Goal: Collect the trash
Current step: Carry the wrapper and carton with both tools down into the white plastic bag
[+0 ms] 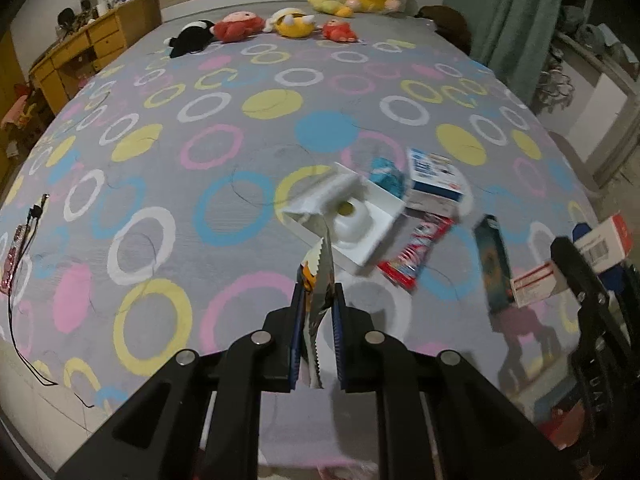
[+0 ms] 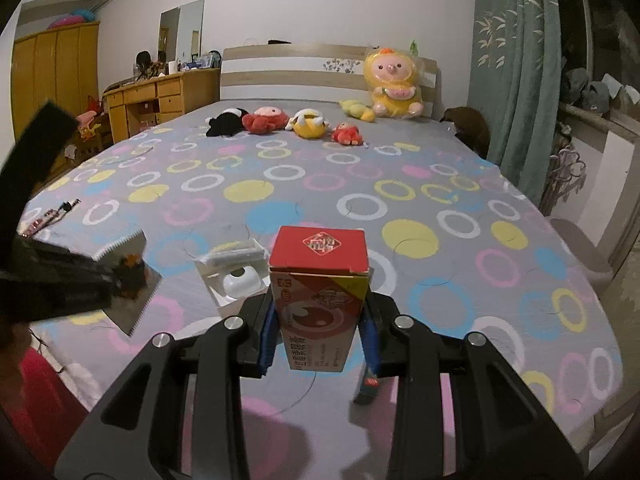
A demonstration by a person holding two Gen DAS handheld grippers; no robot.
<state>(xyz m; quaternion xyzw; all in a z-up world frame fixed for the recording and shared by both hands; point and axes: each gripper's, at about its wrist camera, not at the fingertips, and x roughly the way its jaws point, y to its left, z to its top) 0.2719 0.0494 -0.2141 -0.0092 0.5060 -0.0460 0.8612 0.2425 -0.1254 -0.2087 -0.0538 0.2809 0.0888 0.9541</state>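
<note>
The red carton (image 2: pixel 320 300) carries a diamond emblem on its top flap and rows of Chinese print lower down, all too blurred to read, and its barcode label (image 1: pixel 600 250) shows no legible digits.

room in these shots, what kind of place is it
Most likely a home bedroom: a wide bed under a circle-patterned sheet, plush toys lined up near the headboard, and a wooden wardrobe by the wall.
</note>
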